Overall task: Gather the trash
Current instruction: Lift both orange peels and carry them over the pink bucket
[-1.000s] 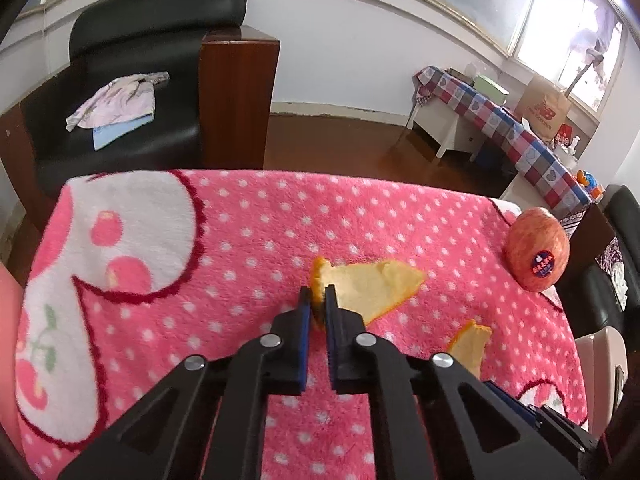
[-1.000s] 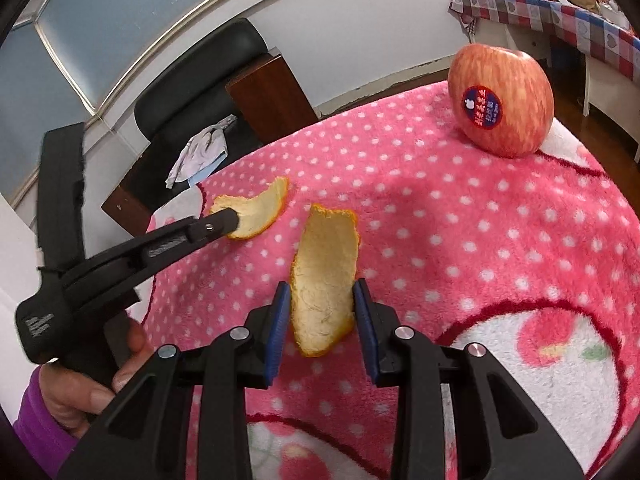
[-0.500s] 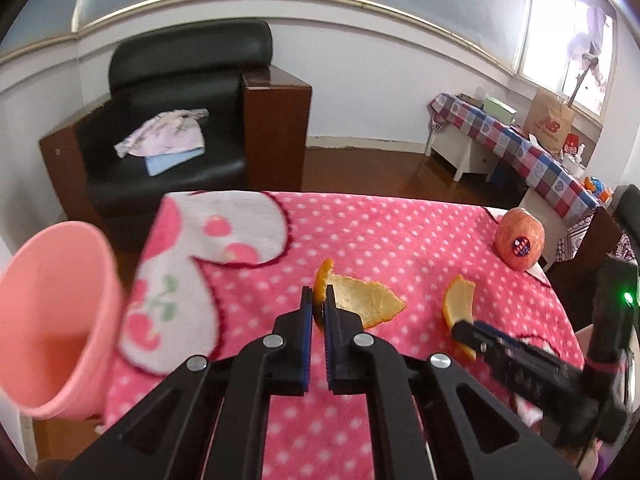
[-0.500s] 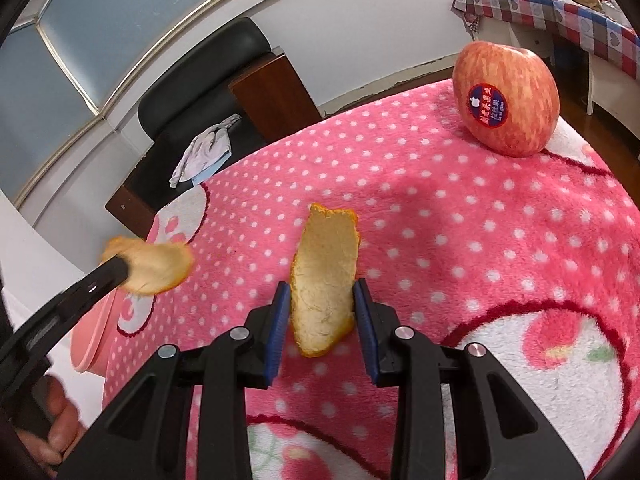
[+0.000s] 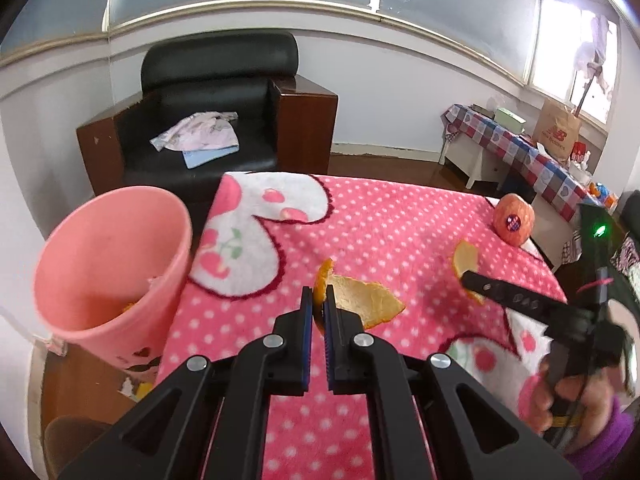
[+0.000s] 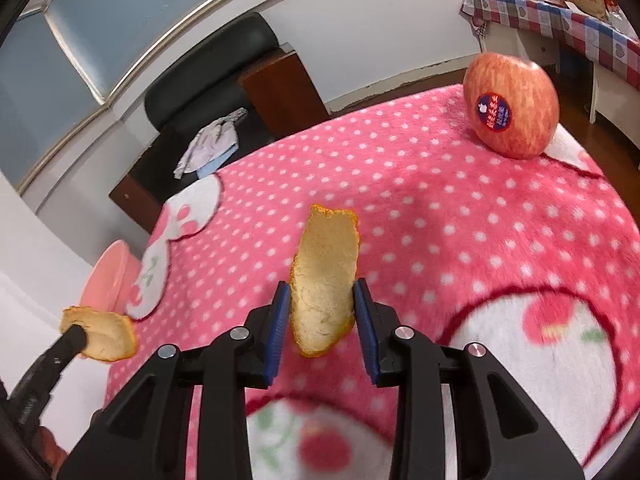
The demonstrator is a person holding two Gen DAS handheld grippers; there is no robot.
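Observation:
My left gripper [image 5: 317, 300] is shut on an orange peel [image 5: 360, 300] and holds it in the air above the pink dotted blanket [image 5: 380, 236]; the same peel shows in the right wrist view [image 6: 106, 334]. My right gripper [image 6: 320, 300] is shut on a second, longer orange peel [image 6: 326, 276], lifted off the blanket; it also shows in the left wrist view [image 5: 464, 258]. A pink trash bin [image 5: 112, 264] stands off the blanket's left edge, below and left of my left gripper, with scraps inside.
A red apple [image 6: 512, 106] with a sticker sits at the blanket's far right corner. A black armchair [image 5: 208, 112] with cloths on it stands behind the table. A checkered-cloth side table [image 5: 520, 148] stands at the right wall.
My left gripper has lifted its peel off the blanket and carried it back and left, bringing the pink bin into view. My right gripper has raised its peel a little.

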